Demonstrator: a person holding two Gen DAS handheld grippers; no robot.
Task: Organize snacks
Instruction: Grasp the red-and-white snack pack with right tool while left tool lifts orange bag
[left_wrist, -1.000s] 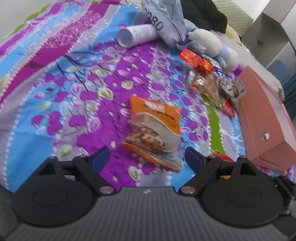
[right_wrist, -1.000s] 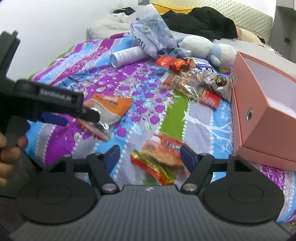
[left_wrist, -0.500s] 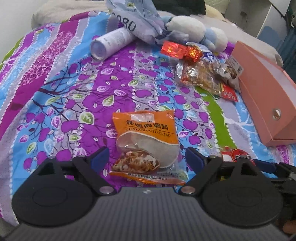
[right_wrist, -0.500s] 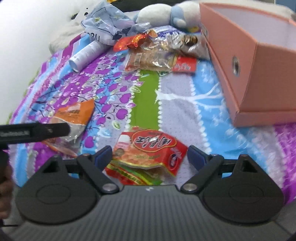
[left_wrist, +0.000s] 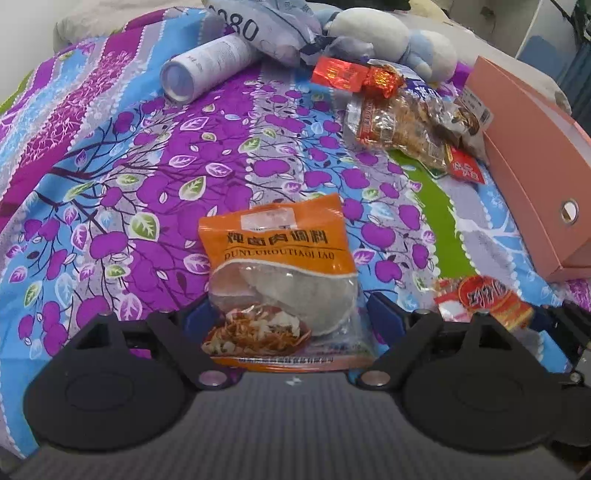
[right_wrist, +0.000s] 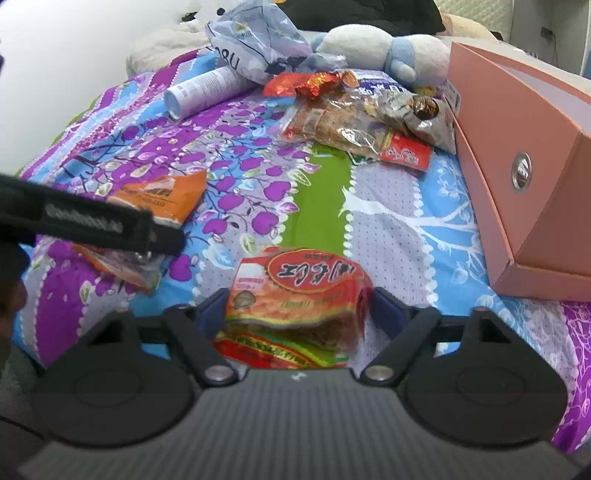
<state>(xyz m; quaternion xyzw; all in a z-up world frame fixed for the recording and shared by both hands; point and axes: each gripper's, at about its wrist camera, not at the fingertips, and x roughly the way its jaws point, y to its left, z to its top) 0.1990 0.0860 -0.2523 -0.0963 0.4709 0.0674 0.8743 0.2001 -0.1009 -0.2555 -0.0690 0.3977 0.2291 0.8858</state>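
The bedspread (left_wrist: 110, 155), striped purple, blue and green, carries everything. The largest container is the pink box (right_wrist: 517, 155), open-topped, at the right edge of the bed; its inside shows pale from the right wrist view, but its contents cannot be made out, and its far end is cut off by the frame. A crumpled grey plastic bag (right_wrist: 258, 33) lies at the far end beside a white and blue plush toy (right_wrist: 384, 48); what the bag holds cannot be seen. A white cylinder (left_wrist: 207, 66) lies on its side just in front of the bag.

A heap of snack packets (left_wrist: 406, 122) lies near the box's long wall, overlapping so that single packets are hard to tell apart.

The orange packet (left_wrist: 273, 251) lies flat near the bed's front edge, its lower end between the fingers of the left gripper (left_wrist: 286, 317). The jaws stand wide and have just been closing a little; the blue pads sit beside the packet's edges, and no pinch shows.

The red packet (right_wrist: 299, 291) lies to the right of the orange one, between the fingers of the right gripper (right_wrist: 295, 314). Its jaws have just been closing around it; the pads stand just beside its sides, and whether they press cannot be told. In the right wrist view the left gripper's dark finger hides part of the orange packet.
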